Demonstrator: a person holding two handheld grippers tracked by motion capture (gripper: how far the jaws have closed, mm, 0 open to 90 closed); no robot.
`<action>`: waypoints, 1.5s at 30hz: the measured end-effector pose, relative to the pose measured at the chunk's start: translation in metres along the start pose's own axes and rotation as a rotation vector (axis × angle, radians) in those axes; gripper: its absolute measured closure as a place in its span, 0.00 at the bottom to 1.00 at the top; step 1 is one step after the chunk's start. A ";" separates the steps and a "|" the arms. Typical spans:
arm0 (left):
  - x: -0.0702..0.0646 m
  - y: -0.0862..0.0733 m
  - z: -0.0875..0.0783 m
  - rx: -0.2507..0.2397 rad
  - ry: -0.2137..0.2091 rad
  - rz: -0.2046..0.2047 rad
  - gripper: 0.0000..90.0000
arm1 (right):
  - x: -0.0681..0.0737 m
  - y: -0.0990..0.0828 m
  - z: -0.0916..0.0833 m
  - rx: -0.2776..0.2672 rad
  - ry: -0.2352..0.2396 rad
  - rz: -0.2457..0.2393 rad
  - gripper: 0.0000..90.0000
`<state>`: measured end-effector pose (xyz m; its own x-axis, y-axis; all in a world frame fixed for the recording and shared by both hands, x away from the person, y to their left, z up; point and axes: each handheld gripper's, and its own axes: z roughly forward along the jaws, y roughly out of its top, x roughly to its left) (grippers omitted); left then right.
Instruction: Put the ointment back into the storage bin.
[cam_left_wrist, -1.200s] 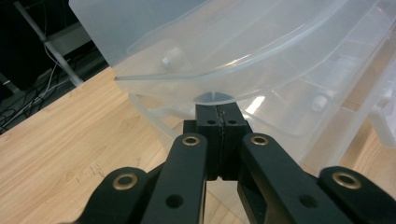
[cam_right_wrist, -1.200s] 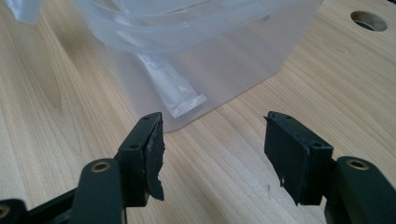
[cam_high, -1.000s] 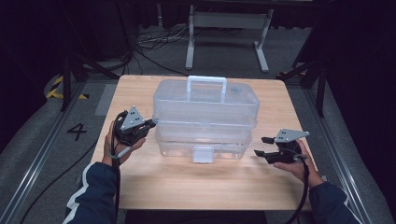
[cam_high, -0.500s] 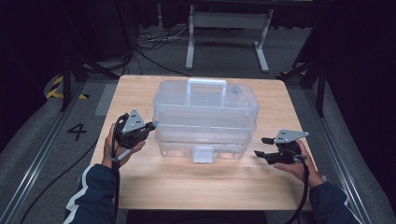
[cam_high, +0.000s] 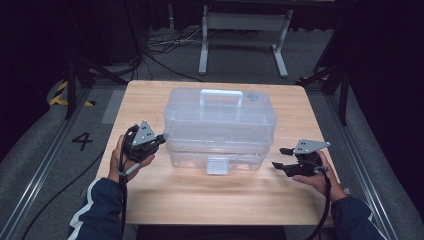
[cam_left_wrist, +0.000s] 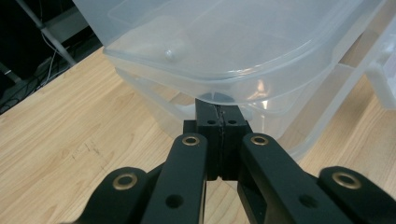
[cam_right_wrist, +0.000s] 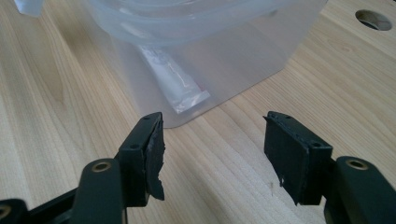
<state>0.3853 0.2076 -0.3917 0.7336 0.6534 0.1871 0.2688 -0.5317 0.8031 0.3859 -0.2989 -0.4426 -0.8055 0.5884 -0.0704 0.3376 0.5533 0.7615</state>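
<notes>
A clear plastic box (cam_high: 220, 125) with a lid, a top handle (cam_high: 221, 96) and a front latch (cam_high: 217, 165) stands mid-table. My left gripper (cam_high: 159, 140) is at the box's left end. In the left gripper view it (cam_left_wrist: 217, 105) is shut with nothing between the jaws, its tips tucked right under the lid's overhanging rim (cam_left_wrist: 224, 81). My right gripper (cam_high: 280, 157) hovers off the box's right front corner, open and apart from it. In the right gripper view its (cam_right_wrist: 212, 140) jaws frame that corner (cam_right_wrist: 210, 70), and a small clear packet (cam_right_wrist: 180, 86) shows inside the box.
The wooden table (cam_high: 145, 100) has bare room in front of and on both sides of the box. A round hole (cam_right_wrist: 373, 19) sits in the tabletop beyond the box corner. Past the far edge are a metal stand (cam_high: 245, 30) and floor cables.
The left gripper has shifted only slightly at the box's left end. The right gripper and the box have not moved.
</notes>
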 end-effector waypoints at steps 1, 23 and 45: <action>-0.001 -0.001 0.000 0.000 -0.001 -0.003 1.00 | 0.000 0.000 0.000 0.000 0.000 0.000 0.43; -0.006 -0.007 0.003 0.037 0.005 0.024 1.00 | 0.004 0.000 0.002 0.006 0.009 -0.015 0.43; -0.008 -0.016 0.001 0.062 0.000 0.016 1.00 | 0.008 0.001 0.006 0.027 0.014 -0.040 0.43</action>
<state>0.3758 0.2102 -0.4068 0.7379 0.6446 0.1999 0.2954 -0.5748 0.7631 0.3823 -0.2901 -0.4461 -0.8253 0.5574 -0.0907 0.3181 0.5916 0.7409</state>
